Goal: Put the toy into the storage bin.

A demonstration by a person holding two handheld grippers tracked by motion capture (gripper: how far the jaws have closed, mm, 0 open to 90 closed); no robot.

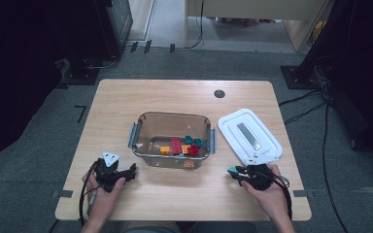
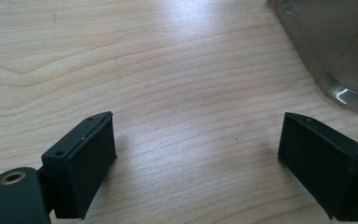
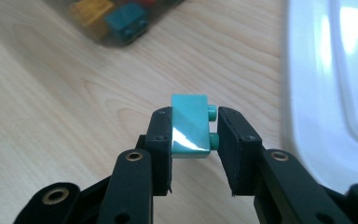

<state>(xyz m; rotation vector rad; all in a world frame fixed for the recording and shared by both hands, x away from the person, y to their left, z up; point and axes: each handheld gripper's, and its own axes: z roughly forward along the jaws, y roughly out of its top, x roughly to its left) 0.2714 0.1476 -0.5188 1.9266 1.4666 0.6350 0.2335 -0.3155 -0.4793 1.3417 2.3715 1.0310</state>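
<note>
Centrally, the right gripper (image 3: 195, 128) pinches a small turquoise plastic building brick (image 3: 189, 125) between its two black pads; one pad lies flat on a smooth face of the brick, the other presses on its two studs. Held brick and gripper (image 1: 233, 171) hang just over the light wooden table (image 1: 126, 102), near the front right corner of the clear rectangular plastic container (image 1: 172, 138), which serves as the landmark. Inside this container lie further small bricks (image 1: 182, 145) in red, orange, yellow and teal, gathered toward its right half; seen from the right gripper view, a yellow brick (image 3: 92, 12) and a teal brick (image 3: 127, 19) sit against the container wall, beyond the held brick. To the right of the container, a white rectangular plastic lid (image 1: 249, 136) lies flat on the table, apart from the container, its near end just beyond the right gripper.

To the front left of the container, the left gripper (image 2: 198, 154) rests low over bare wood, its jaws spread wide with nothing between them; a corner of the container (image 2: 340, 56) shows beyond them. Hands come in from the near table edge.
</note>
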